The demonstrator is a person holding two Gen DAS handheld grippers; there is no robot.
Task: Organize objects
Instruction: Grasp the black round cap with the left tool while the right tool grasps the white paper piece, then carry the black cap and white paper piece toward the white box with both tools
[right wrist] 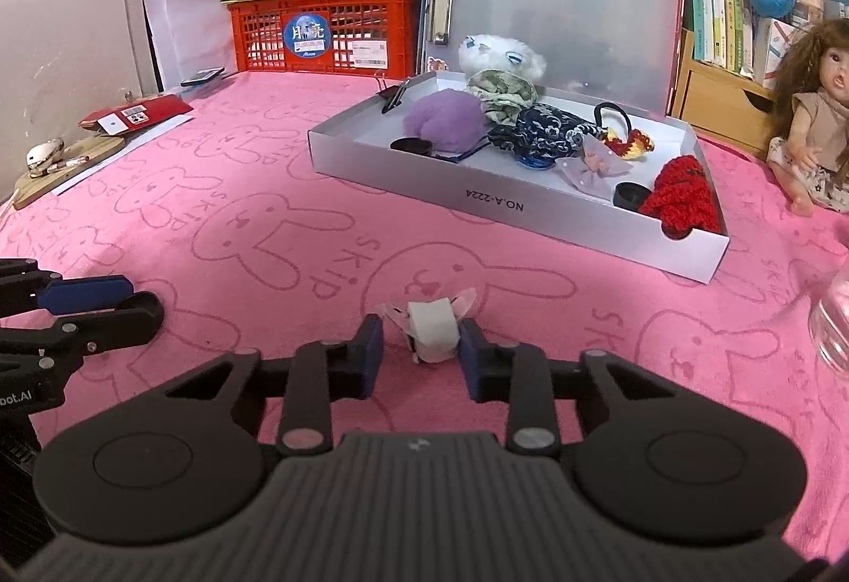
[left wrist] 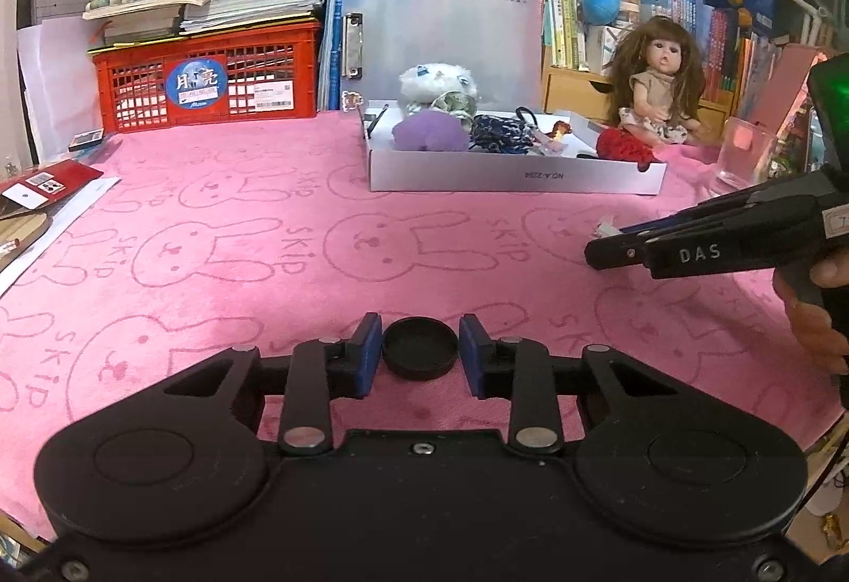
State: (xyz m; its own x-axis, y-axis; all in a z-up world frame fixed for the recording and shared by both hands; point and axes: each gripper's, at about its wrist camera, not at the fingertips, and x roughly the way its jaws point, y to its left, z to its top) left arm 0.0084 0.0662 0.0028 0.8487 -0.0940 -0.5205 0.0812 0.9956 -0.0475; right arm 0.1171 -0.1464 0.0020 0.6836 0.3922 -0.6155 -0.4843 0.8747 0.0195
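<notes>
Writing on box: the white cardboard box has "NO.A-2224" printed upside down on its front wall.
Writing on cloth: the pink cloth repeats outlined rabbits and the word "SKIP".
Writing on gripper: the right gripper's side reads "DAS" in the left wrist view.
Writing on crate: the red crate carries a round blue sticker with two Chinese characters and a white barcode label.
Left gripper: its blue pads sit on either side of a round black cap on the cloth; the left pad touches it, the right shows a thin gap, so whether it is gripped cannot be told.
Right gripper: closed on a small white wrapped item with pale pink crinkled ends, just above the cloth, in front of the box.
Box contents: a white plush, a purple pom-pom, dark blue patterned fabric, red knitted piece and two more black caps.
Beside box: a long-haired doll sits to its right.
</notes>
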